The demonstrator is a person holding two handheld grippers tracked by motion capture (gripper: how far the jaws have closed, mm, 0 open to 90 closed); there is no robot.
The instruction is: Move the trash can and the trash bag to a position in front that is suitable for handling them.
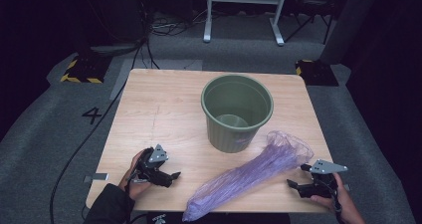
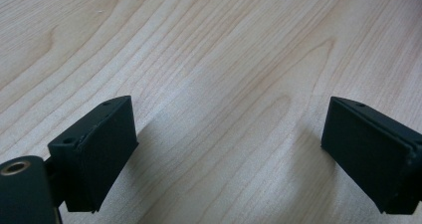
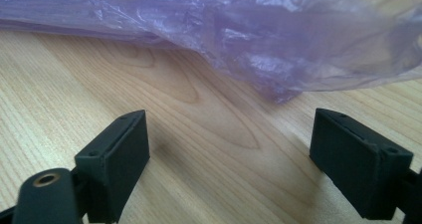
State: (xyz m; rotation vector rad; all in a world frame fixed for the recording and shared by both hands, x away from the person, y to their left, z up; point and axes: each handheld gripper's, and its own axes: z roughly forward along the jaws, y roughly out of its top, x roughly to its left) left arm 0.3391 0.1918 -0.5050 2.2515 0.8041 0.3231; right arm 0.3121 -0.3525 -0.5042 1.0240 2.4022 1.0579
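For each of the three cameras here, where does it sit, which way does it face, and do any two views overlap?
High view: above the near table edge, looking forward and down on the light wooden table, the green plastic bin and the crumpled purple plastic bag; both forearms, left gripper and right gripper show.
Left gripper view: rides the left gripper, facing bare tabletop; its open black jaws show.
Right gripper view: rides the right gripper, facing the bag; its open jaws show.
Shared: the high view and right gripper view both show the bag; all three show the table.
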